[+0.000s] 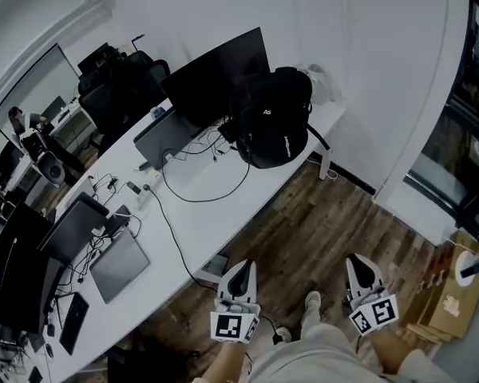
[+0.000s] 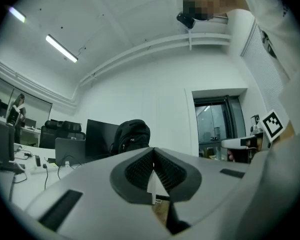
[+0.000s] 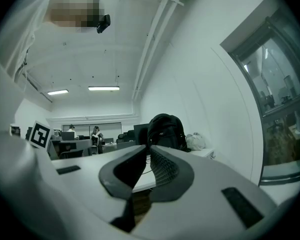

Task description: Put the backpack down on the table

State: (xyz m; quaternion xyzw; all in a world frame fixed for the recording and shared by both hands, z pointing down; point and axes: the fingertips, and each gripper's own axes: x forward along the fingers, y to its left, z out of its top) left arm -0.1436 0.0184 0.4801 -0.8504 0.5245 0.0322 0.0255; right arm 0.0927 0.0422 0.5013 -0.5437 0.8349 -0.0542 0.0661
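Note:
The black backpack (image 1: 275, 118) stands upright on the far end of the long white table (image 1: 215, 206), against the dark monitor (image 1: 219, 74). It also shows in the left gripper view (image 2: 131, 136) and the right gripper view (image 3: 165, 131), some way ahead of both jaws. My left gripper (image 1: 242, 267) (image 2: 153, 151) is shut and holds nothing. My right gripper (image 1: 362, 263) (image 3: 149, 146) has its tips together, also with nothing between them. Both hang close to my body over the wooden floor (image 1: 319, 230), well apart from the backpack.
Laptops (image 1: 120, 266), a keyboard and trailing black cables (image 1: 199, 194) cover the table's near part. Office chairs (image 1: 120, 86) stand behind it. Cardboard boxes (image 1: 447, 294) sit at the right by a dark window (image 1: 463, 134). A white bag (image 3: 196, 141) lies beside the backpack.

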